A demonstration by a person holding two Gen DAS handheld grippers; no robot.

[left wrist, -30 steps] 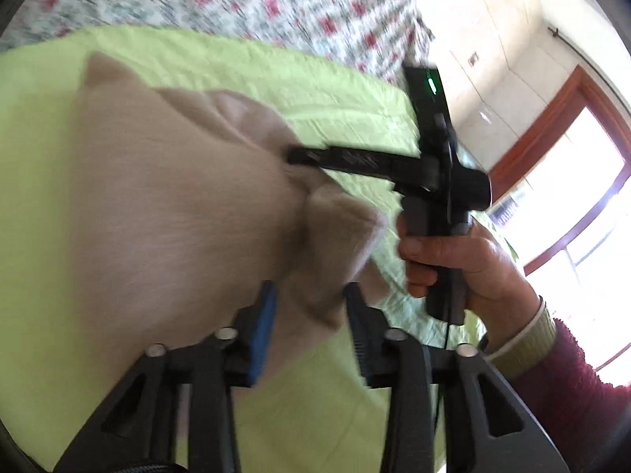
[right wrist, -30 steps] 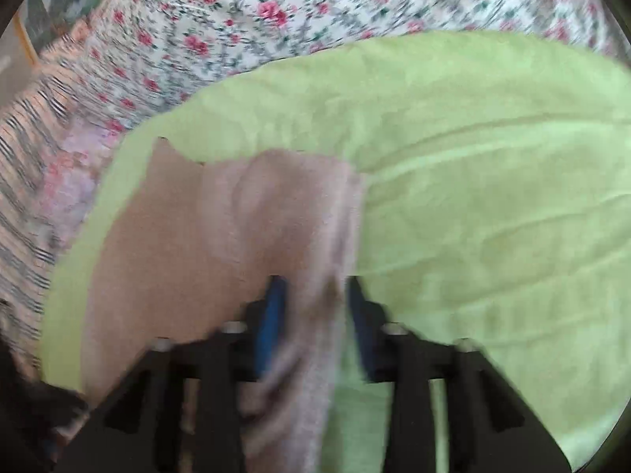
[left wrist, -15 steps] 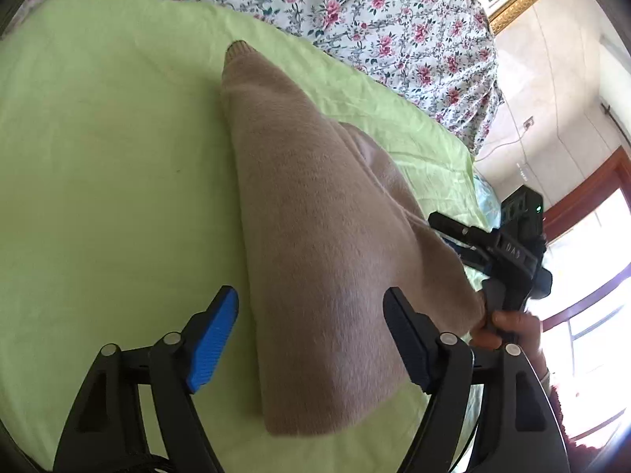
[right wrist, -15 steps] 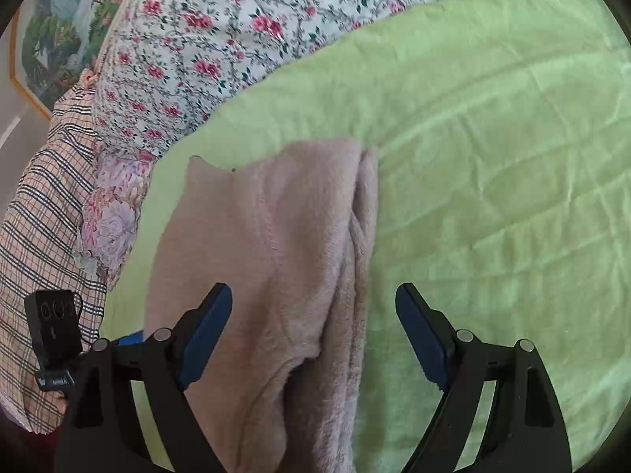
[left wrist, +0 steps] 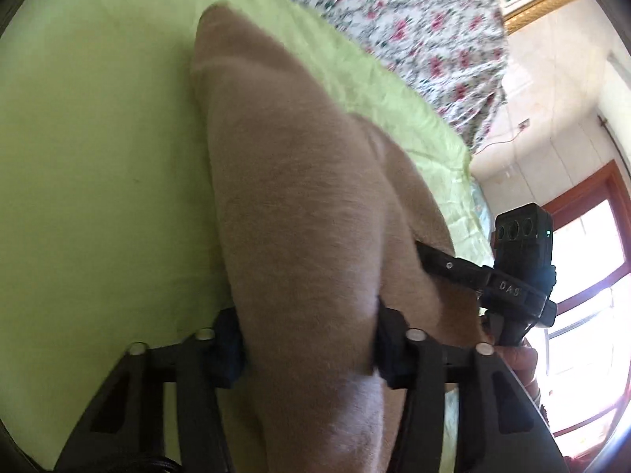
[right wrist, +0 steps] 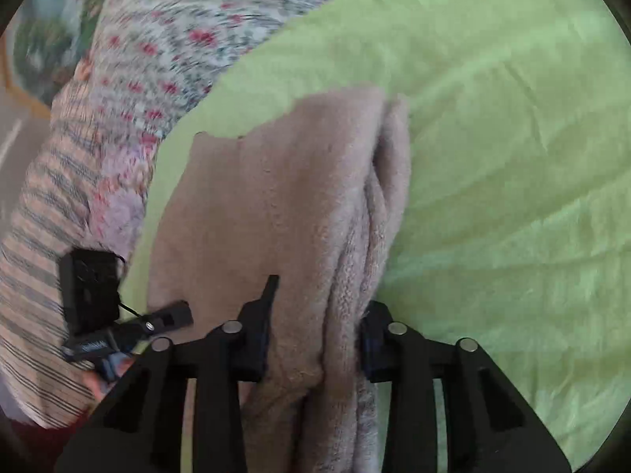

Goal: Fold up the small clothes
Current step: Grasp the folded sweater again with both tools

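Note:
A fuzzy beige garment (left wrist: 299,213) lies folded lengthwise on a lime green sheet (left wrist: 98,157). My left gripper (left wrist: 307,343) is closed around the garment's near end, cloth bunched between its pads. In the right wrist view the same garment (right wrist: 276,205) runs away from me, its folded edge on the right. My right gripper (right wrist: 315,339) is closed around the thick folded edge at the near end. Each gripper shows in the other's view: the right one (left wrist: 508,287) and the left one (right wrist: 118,327).
A floral bedspread (left wrist: 414,27) lies beyond the green sheet (right wrist: 493,157). A checked cloth (right wrist: 35,276) sits at the left in the right wrist view. A window with a red-brown frame (left wrist: 591,236) is at the right.
Half a second ago both grippers stood wide open over the flat garment. Now both have closed in on its near end and the cloth bunches between the pads.

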